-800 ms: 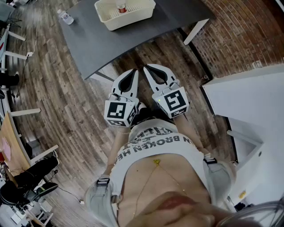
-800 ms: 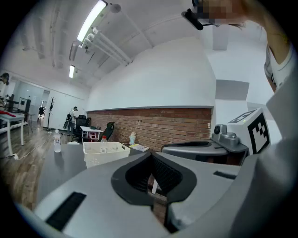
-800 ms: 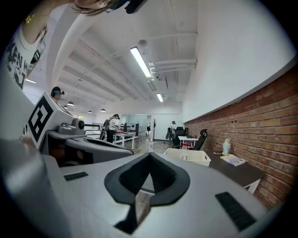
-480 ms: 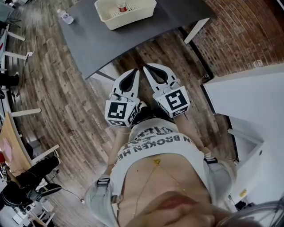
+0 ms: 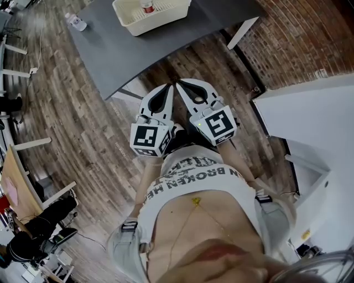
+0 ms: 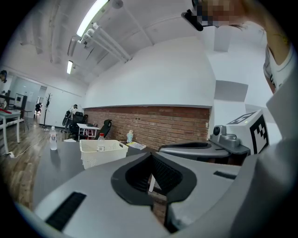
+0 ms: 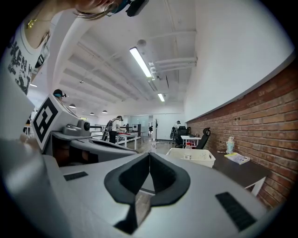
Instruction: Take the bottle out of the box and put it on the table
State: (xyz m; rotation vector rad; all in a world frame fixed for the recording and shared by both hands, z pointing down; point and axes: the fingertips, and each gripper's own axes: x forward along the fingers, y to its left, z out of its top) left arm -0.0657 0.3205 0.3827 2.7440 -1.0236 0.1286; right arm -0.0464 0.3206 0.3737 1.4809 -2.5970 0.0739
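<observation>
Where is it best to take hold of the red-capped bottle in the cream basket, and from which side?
Grip the red-capped bottle at its upper part, just under the cap, coming from above. It seems to stand upright inside the cream basket, whose walls surround its lower body, so probably only the top is free.

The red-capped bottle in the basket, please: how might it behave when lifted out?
The bottle looks small, so probably light. It seems to stand upright and narrow in the basket, so a nudge may tip it. Its round body would likely roll on the table if laid down.
</observation>
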